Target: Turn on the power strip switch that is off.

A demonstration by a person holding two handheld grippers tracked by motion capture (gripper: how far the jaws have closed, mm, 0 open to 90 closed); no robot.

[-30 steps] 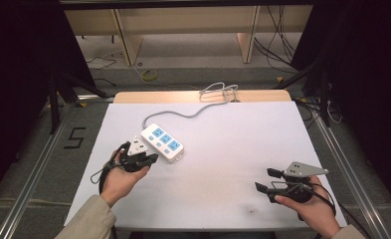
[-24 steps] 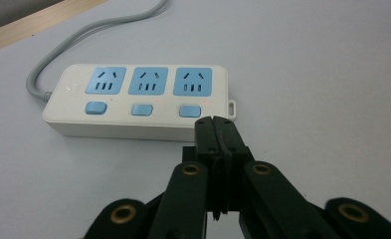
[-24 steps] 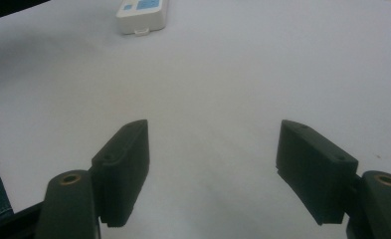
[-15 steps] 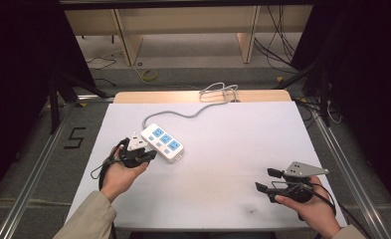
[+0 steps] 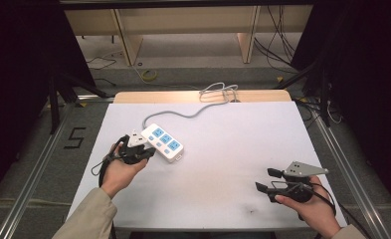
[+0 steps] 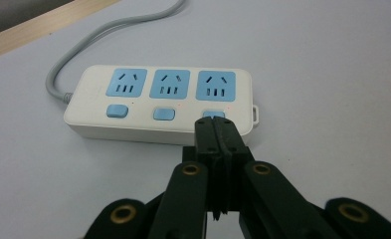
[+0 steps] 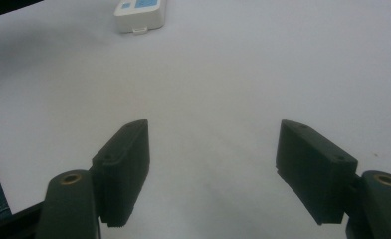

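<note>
Power strip (image 5: 162,143) white, three blue sockets, three blue switches, lying flat on white table (image 5: 233,149), left of table centre, set diagonally. Grey cord (image 5: 193,112) leaving far end of strip, running to far table edge, looped there.

Left gripper (image 5: 139,149) held in left hand (image 5: 118,167), right against near-left side of strip. In left gripper view: jaws pressed together, nothing between them, joined tips resting at the end switch (image 6: 213,115), the one nearest the strip's cordless end. Firm contact with switch likely but not certain from these angles. Other two switches (image 6: 117,110) uncovered.

Right gripper (image 5: 270,181) held in right hand (image 5: 310,204), well apart from strip, toward near-right corner of table. Jaws spread wide, holding nothing; bare table surface between them in right gripper view. Cordless end of strip (image 7: 140,13) visible far off at top of that view.

Small dark mark (image 5: 252,211) on table, well clear of strip, just left of right gripper.
</note>
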